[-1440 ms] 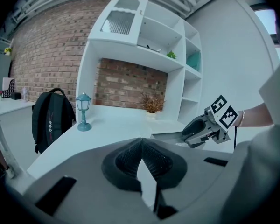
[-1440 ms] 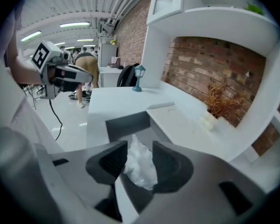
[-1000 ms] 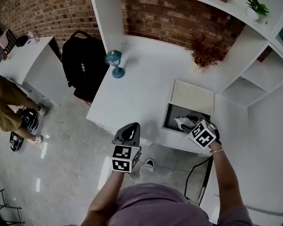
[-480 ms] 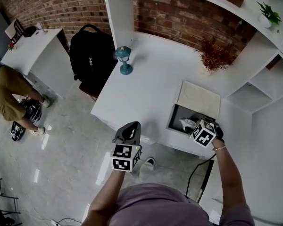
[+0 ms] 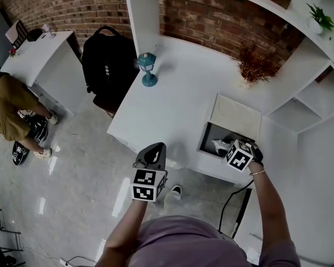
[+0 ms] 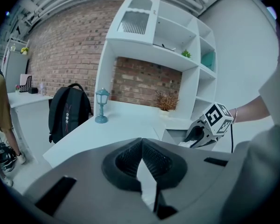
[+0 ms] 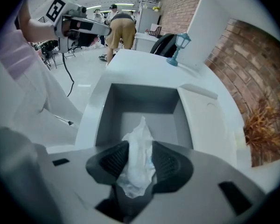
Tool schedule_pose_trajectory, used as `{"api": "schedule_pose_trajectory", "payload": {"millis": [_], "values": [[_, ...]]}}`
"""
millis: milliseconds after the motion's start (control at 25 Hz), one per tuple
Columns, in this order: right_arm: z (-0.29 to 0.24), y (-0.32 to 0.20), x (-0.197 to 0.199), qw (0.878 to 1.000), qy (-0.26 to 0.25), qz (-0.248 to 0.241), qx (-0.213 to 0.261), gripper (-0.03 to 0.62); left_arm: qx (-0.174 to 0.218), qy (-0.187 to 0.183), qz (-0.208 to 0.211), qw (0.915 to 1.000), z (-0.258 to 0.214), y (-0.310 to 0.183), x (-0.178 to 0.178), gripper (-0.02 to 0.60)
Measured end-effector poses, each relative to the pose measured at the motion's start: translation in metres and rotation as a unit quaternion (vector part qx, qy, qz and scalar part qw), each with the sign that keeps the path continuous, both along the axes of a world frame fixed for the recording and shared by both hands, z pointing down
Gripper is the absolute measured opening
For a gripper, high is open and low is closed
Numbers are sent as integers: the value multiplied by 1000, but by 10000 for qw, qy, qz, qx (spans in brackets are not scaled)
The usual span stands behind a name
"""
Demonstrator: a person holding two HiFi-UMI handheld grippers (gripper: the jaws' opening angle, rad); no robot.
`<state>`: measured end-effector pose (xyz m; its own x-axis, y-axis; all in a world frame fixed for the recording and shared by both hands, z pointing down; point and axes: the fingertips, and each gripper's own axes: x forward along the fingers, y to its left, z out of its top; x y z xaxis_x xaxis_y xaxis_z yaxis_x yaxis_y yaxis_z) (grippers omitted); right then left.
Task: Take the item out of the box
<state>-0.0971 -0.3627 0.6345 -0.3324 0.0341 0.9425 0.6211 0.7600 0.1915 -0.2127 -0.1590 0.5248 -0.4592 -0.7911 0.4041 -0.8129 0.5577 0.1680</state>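
One crumpled white plastic packet (image 7: 139, 148), right tongs (image 7: 140, 162) just closing onto it

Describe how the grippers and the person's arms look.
Both grippers, left and right, are grey plastic with dark ribbed pads, each bearing a white cube of black square markers. Short mauve sleeves; a thin bracelet on the right wrist.
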Motion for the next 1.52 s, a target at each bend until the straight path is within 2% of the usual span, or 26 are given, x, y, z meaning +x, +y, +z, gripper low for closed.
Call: {"api": "schedule_pose_trajectory", "payload": {"millis": [480, 800, 1160, 1520], "values": [[-1, 3, 2, 9996, 58, -41, 261, 118, 36, -30, 156, 9999, -5, -6, 2, 0], [-7, 0, 5, 9975, -221, -126, 659, 103, 71, -58, 271, 9996, -10, -11, 6, 0], [-34, -4, 8, 9922, -976, 454, 635, 103, 133, -64, 470, 9988, -9, -20, 12, 0], [-70, -1, 14, 9738, -1795, 1331, 416, 103, 154, -87, 706, 9974, -13, -28, 19, 0]]}}
